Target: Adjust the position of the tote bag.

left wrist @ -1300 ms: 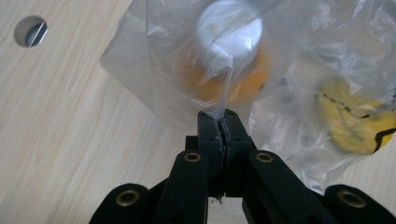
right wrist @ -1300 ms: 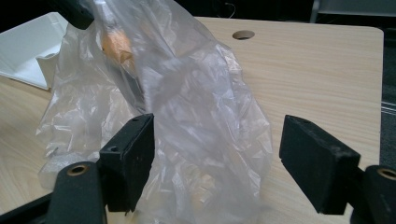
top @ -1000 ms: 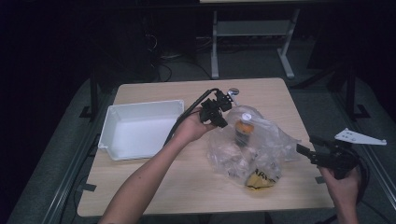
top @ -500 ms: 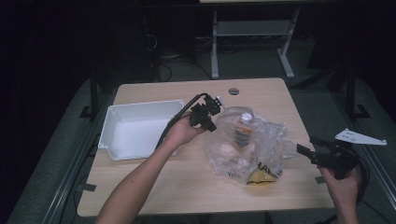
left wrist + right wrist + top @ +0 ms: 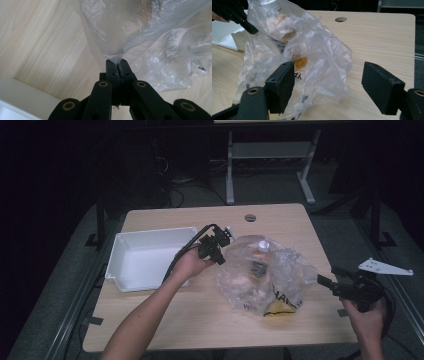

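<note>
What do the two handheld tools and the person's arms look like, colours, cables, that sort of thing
Both tools are black. The left tool has flat linkage arms with brass-coloured pivot pins and a black cable trailing from it. The right tool has blocky rectangular pads and carries a pale grey three-cornered plate on top. The left forearm is bare, with no sleeve visible.

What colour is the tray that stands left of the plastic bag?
White; the tray shows best in the high view.
</note>
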The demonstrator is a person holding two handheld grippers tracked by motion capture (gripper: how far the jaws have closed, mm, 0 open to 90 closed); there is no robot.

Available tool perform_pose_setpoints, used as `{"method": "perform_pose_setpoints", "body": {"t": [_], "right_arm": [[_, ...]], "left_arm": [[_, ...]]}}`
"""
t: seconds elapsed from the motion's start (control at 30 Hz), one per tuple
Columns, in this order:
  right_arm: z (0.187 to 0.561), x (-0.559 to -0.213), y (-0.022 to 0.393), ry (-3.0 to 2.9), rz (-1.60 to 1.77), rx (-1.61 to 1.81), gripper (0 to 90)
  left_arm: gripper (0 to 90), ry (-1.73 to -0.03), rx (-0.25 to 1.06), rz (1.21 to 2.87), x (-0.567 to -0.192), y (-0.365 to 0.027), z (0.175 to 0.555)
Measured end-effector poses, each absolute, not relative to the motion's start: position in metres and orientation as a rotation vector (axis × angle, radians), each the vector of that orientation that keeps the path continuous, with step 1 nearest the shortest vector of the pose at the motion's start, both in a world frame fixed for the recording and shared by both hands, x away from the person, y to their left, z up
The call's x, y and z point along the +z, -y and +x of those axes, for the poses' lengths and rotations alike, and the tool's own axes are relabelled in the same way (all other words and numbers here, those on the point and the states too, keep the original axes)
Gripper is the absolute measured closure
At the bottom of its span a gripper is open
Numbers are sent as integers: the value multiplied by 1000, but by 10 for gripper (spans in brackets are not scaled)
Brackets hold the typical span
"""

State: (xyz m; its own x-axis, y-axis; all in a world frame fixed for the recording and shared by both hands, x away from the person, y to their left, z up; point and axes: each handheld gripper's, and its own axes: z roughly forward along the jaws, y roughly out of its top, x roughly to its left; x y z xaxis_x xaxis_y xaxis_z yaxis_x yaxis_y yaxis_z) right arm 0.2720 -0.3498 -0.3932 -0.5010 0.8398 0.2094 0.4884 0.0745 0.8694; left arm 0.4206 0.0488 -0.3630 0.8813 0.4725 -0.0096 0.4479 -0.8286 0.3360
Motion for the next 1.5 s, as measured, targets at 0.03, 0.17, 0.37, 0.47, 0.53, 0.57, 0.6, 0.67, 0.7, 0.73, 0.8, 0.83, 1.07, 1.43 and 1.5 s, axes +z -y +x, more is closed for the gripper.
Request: {"method": "perform_pose_setpoints", "body": {"t": [0.03,0.17,0.37,0.47,0.53,0.57,0.6,0.67,0.7,0.73,0.8,0.83,1.07,1.43,1.5], "right_arm": [[272,-393,349,-2014,1322,1398,260],[273,-394,349,-2019,1316,1394,260],[273,-394,349,-2025,1320,1394,260],[273,-394,348,-2026,1319,1394,260],[273,-394,348,-2025,1319,1394,260],[273,-394,348,-2024,1319,1394,260],[273,-394,348,-2024,1319,1394,260],[273,-394,348,-2022,1319,1394,260],[273,-394,348,-2022,1318,1394,260],[273,-394,348,-2023,1316,1395,260],[273,-394,347,-2025,1316,1393,260],[273,-394,347,-2025,1316,1393,260],[273,-395,348,-2029,1320,1394,260],[274,-396,348,-2039,1316,1402,260],[274,-396,348,-2039,1315,1403,260]], "left_arm": [[891,-686,105,2720,-363,-49,421],[887,-713,75,2725,-369,-52,424],[774,-707,50,2691,-365,-53,422],[661,-683,50,2669,-356,-53,417],[610,-670,70,2657,-348,-53,413],[590,-664,80,2653,-344,-53,412],[570,-656,89,2650,-340,-54,410],[546,-646,94,2643,-335,-54,408],[535,-631,106,2636,-327,-52,405],[525,-618,117,2635,-323,-51,403],[513,-595,137,2626,-313,-47,399],[506,-595,137,2626,-313,-47,399],[496,-477,192,2627,-283,-17,387],[440,-444,203,2674,-280,14,396],[411,-437,198,2680,-280,19,398]]}}
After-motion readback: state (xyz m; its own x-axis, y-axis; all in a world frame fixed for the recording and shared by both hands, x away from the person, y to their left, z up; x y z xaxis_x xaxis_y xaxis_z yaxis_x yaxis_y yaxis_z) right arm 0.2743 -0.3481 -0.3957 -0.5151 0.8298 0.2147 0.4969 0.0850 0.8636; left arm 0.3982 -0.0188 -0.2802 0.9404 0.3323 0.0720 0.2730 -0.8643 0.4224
